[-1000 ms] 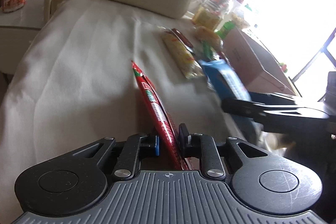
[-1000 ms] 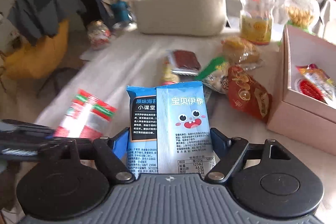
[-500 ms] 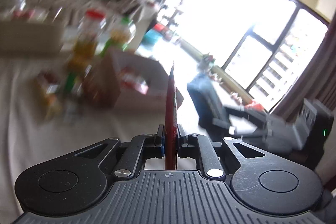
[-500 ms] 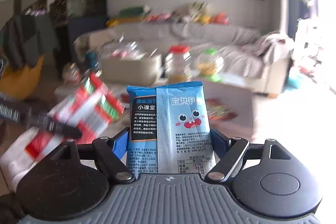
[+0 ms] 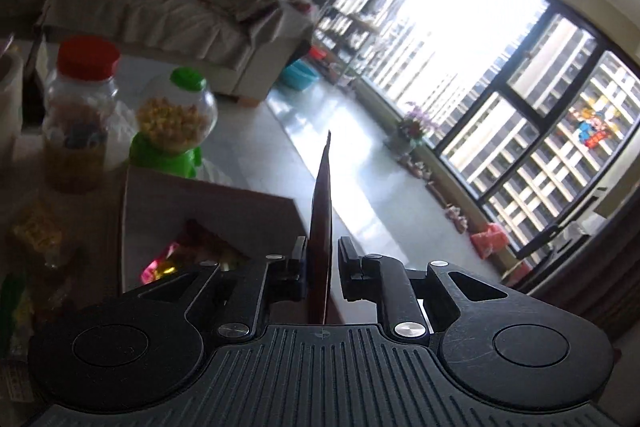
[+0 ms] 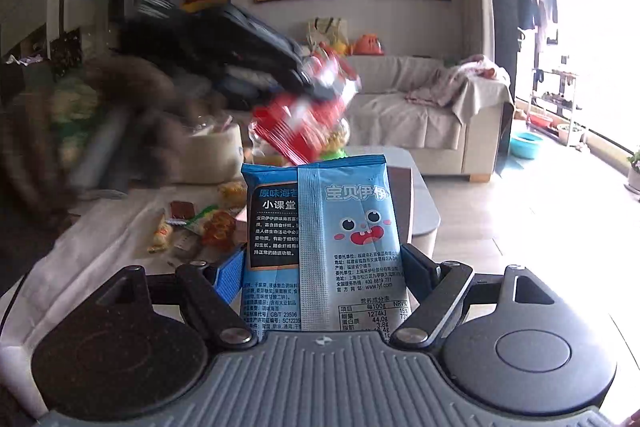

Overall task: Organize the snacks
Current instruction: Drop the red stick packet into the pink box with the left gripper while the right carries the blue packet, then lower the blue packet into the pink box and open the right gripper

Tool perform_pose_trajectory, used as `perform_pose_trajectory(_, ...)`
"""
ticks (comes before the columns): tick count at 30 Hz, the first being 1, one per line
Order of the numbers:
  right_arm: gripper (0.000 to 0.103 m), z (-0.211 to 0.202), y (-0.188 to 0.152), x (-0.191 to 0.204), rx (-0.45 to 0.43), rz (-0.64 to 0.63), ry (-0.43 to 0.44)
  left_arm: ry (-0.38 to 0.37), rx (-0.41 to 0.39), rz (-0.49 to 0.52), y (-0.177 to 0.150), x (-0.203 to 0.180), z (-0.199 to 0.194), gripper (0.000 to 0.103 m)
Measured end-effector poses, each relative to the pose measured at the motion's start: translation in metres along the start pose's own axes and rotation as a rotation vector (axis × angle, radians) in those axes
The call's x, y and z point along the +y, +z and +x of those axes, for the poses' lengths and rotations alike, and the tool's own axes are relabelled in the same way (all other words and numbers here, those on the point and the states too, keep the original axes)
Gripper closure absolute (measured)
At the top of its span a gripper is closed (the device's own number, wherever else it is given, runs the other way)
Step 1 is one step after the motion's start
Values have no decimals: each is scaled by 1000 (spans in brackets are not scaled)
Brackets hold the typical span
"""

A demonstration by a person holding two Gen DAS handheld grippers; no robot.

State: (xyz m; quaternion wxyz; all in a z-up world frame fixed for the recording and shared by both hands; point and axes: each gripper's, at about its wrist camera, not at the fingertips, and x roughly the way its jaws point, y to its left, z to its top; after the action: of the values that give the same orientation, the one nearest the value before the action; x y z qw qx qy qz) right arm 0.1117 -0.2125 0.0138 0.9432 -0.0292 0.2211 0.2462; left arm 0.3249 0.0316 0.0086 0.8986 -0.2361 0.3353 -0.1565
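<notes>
Glossy blue plastic packet [image 6: 324,239], matt cardboard box [image 5: 208,203] (plain brown), clear plastic jars [image 5: 80,107].

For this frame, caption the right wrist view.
Right gripper grips a blue snack packet upright above the table.

The tabletop [image 6: 100,227], under a pale cloth, carries loose snack packets [image 6: 200,223] scattered near its middle. At 12 o'clock stands a beige tub [image 6: 208,155]. In the left wrist view, a red-lidded jar [image 5: 80,115] and a green-capped candy jar [image 5: 176,119] stand at 10 o'clock, just beyond the open cardboard box [image 5: 208,203].
</notes>
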Motion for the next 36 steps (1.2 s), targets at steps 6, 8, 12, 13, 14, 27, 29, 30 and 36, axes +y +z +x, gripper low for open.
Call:
perform_pose_trajectory(6,23,16,17,-14,-5,9,-44,59,-23,-65,-15,57,-10,84)
perform_pose_trajectory(8,23,25,41,-21,-24,28,-52,103,-51,-25,-23,65,-32,84)
perform_pose_trajectory(12,22,72,103,-34,-2,99,-50,201,-117,1,-47,83,-75,84)
perform_pose_trajectory(13,21,90,117,-35,14,120,-56,212,-130,-13,-49,89,-86,84)
perform_pose_trajectory(14,17,108,128,-35,32,142,-61,223,-142,-35,-54,97,-95,84)
perform_pose_trajectory(27,10,259,102,-24,435,323,-54,279,-98,-145,-91,172,-140,84)
perform_pose_trajectory(29,10,256,116,-18,394,290,-28,290,-100,-141,-94,175,-142,84)
perform_pose_trajectory(30,10,256,125,-12,379,263,-15,294,-105,-138,-96,177,-144,84)
perform_pose_trajectory(36,10,264,144,71,333,-13,71,333,-103,-137,-104,185,-140,84)
